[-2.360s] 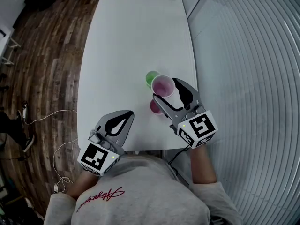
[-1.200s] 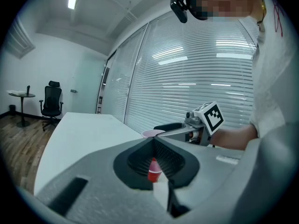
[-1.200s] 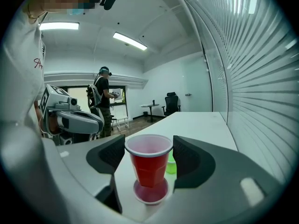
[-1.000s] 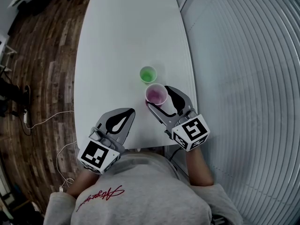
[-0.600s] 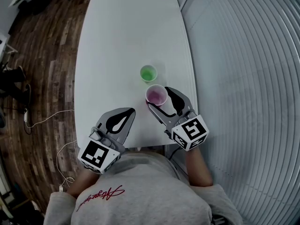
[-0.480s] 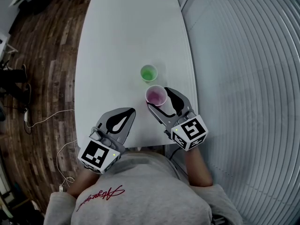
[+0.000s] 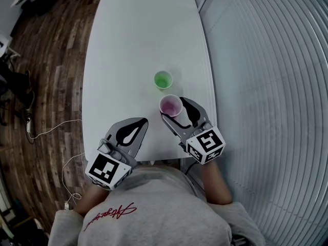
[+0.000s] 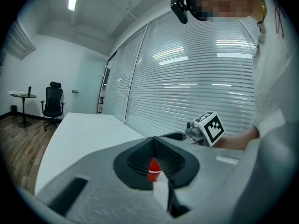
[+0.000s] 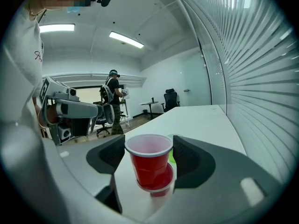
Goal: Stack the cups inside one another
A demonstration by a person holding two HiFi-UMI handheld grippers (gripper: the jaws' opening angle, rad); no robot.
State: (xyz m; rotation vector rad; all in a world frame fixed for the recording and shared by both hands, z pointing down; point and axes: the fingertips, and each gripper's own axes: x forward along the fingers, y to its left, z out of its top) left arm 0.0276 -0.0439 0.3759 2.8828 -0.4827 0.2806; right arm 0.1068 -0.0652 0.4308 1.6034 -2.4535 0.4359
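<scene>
Right gripper: jaws set wide and closed against the rim of the upper red cup, one pad on each side. That cup stands upright, its base lowered into the mouth of a lower red cup. Most of its wall stands proud of the lower rim, so it is not fully seated. The pair is on the desk, close to the right edge and towards the near right corner.

Left gripper: jaws clenched tip to tip. It hangs over the near edge towards the left corner, well apart from the cups.

Surroundings: a green cup stands upright just beyond the red pair, farther from the near edge, near them but not touching. In the right gripper view only a sliver of it shows behind the red cup.

Surface: white desk top, long, with rounded corners.

Room: dark wood plank floor along the desk's left edge, with a white cable trailing across it. Pale slatted blinds run along the right side. The right gripper view shows a person standing at the far end, an office chair, a small round table and lit ceiling strips.
</scene>
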